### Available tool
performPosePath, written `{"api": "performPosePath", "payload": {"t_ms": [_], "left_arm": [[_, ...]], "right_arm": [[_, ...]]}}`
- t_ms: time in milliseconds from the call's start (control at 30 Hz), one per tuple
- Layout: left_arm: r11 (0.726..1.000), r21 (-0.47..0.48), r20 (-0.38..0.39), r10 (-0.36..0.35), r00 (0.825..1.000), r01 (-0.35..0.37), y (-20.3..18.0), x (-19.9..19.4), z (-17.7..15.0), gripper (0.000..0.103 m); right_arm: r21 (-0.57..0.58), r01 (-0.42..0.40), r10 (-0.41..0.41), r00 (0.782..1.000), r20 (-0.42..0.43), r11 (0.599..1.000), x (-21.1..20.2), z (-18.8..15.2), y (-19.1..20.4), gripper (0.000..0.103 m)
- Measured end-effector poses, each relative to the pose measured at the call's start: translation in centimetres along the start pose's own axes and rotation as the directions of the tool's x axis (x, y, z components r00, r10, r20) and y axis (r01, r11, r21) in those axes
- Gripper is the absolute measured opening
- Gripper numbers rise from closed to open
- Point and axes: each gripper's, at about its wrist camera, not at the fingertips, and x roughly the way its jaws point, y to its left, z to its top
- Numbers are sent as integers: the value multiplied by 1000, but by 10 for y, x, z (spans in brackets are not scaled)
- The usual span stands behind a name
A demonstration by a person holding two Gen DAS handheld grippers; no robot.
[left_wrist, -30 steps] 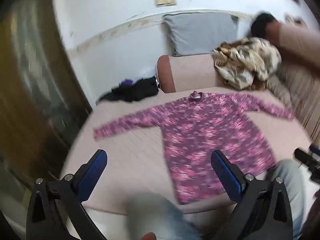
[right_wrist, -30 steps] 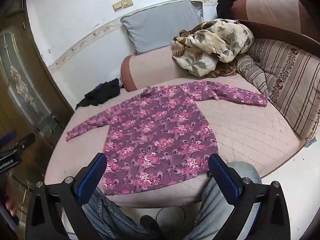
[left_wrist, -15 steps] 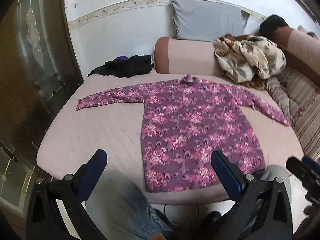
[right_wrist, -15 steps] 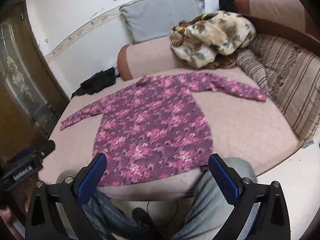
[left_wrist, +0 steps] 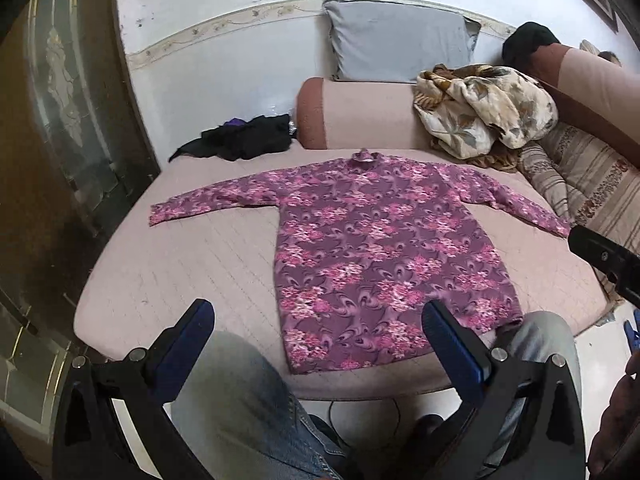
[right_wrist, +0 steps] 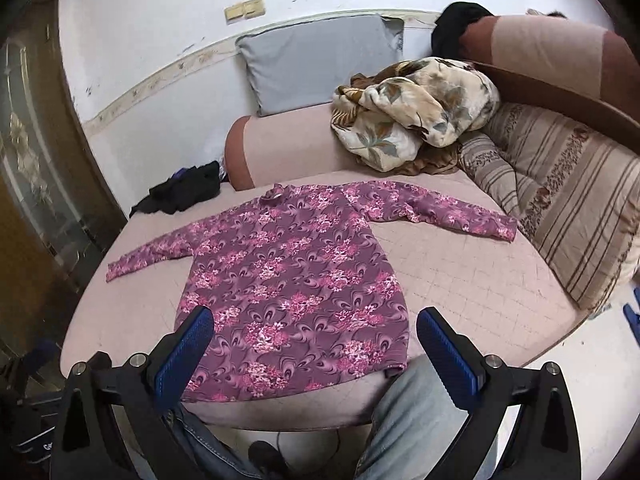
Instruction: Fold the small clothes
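A purple long-sleeved top with pink flowers (left_wrist: 384,256) lies flat on the pink mattress (left_wrist: 180,264), collar at the far side, both sleeves spread out. It also shows in the right wrist view (right_wrist: 296,288). My left gripper (left_wrist: 318,336) is open and empty, held above the near edge by the hem. My right gripper (right_wrist: 314,344) is open and empty, over the hem. Neither touches the top.
A heap of black clothes (left_wrist: 244,138) lies at the far left corner. A pink bolster (left_wrist: 360,114), a grey pillow (left_wrist: 396,40) and a crumpled floral blanket (left_wrist: 484,108) sit at the back. Striped cushions (right_wrist: 560,184) line the right. The person's jeans-clad knees (left_wrist: 240,392) press against the near edge.
Both grippers have shifted and steadied, so the top sits more centred in each view. The jaws stay open. The top has not moved.
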Motion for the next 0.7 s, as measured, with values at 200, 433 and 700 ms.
{"api": "performPosePath", "payload": {"t_ms": [200, 433, 700], "left_arm": [[999, -34, -48, -40, 998, 38, 5, 19, -2, 103], [998, -54, -70, -13, 997, 9, 14, 48, 3, 103], [988, -147, -112, -71, 991, 54, 40, 81, 14, 103]], "right_arm": [[-16, 3, -3, 1000, -20, 1000, 8, -5, -1, 103], [-28, -18, 16, 998, -64, 999, 43, -5, 7, 103], [7, -37, 38, 989, -142, 999, 88, 12, 10, 103]]}}
